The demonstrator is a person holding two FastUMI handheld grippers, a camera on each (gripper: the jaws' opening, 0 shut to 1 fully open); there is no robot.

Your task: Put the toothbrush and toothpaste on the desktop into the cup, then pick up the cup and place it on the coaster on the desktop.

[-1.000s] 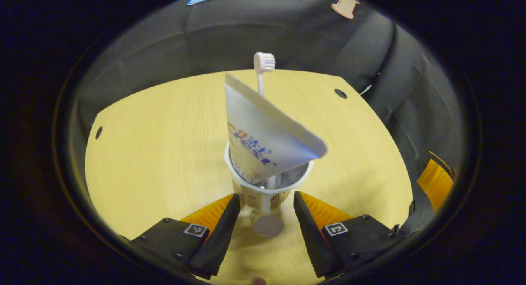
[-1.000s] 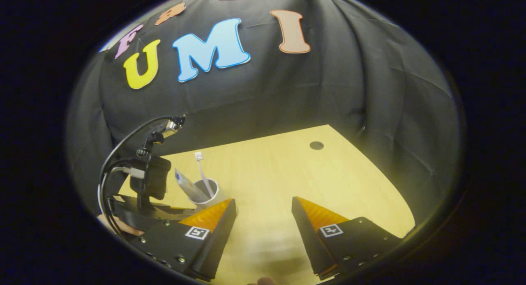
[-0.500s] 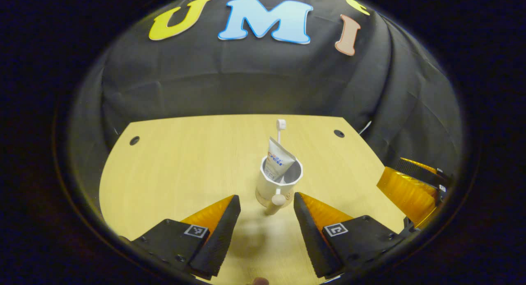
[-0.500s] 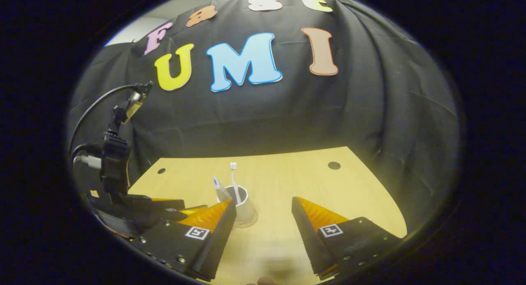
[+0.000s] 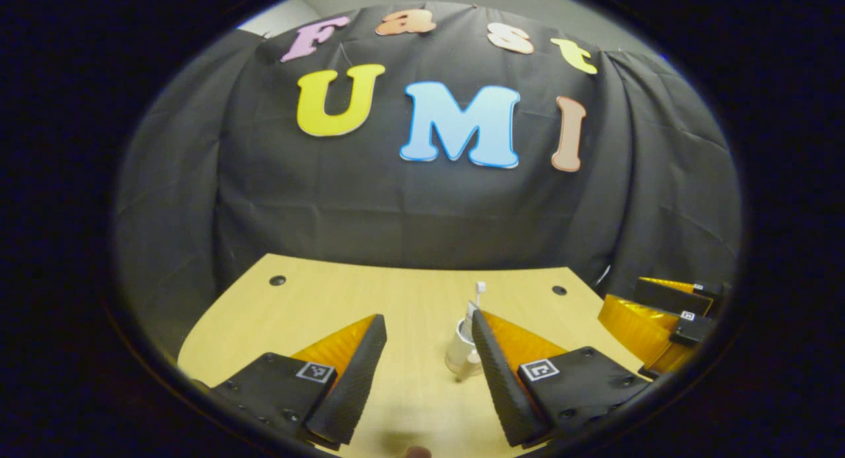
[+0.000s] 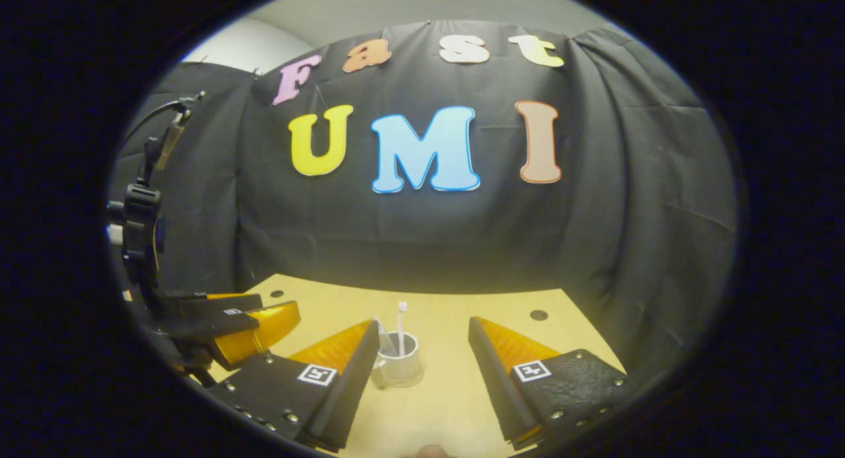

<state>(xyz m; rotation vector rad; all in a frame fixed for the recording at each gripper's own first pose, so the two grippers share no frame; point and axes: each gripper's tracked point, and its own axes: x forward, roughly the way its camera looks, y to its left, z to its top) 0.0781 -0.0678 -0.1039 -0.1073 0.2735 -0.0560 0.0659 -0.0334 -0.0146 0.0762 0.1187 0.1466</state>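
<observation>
In the left gripper view, the left gripper [image 5: 422, 326] hangs above the pale, wood-grained desktop [image 5: 317, 306] with its two wedge-shaped, ribbed fingers spread wide and nothing between them. A small round dark hole [image 5: 277, 280] marks the board near its far left edge. Just left of the right-hand finger stands the white, round plastic cup [image 5: 459, 352], partly hidden by that finger and touched by neither. The slim white toothbrush [image 5: 480, 293] stands in it almost upright, long axis vertical, bristle head at the top. The toothpaste tube shows as a pale sliver beside it, too small to describe there. At the far right edge the right gripper [image 5: 660, 313] shows from the side

In the right gripper view, the left gripper [image 6: 254, 323] sits at the left with cables rising above it. The right gripper [image 6: 422, 332] is likewise released, fingers well apart and bare. Between them, farther off, the cup [image 6: 401, 365] rests upright on a thin, round, pale coaster [image 6: 396, 382] whose rim peeks out round its base. The flat-crimped white toothpaste tube [image 6: 381, 336] leans left in the cup, crimped end up; the toothbrush [image 6: 401, 323] stands upright, head up
</observation>
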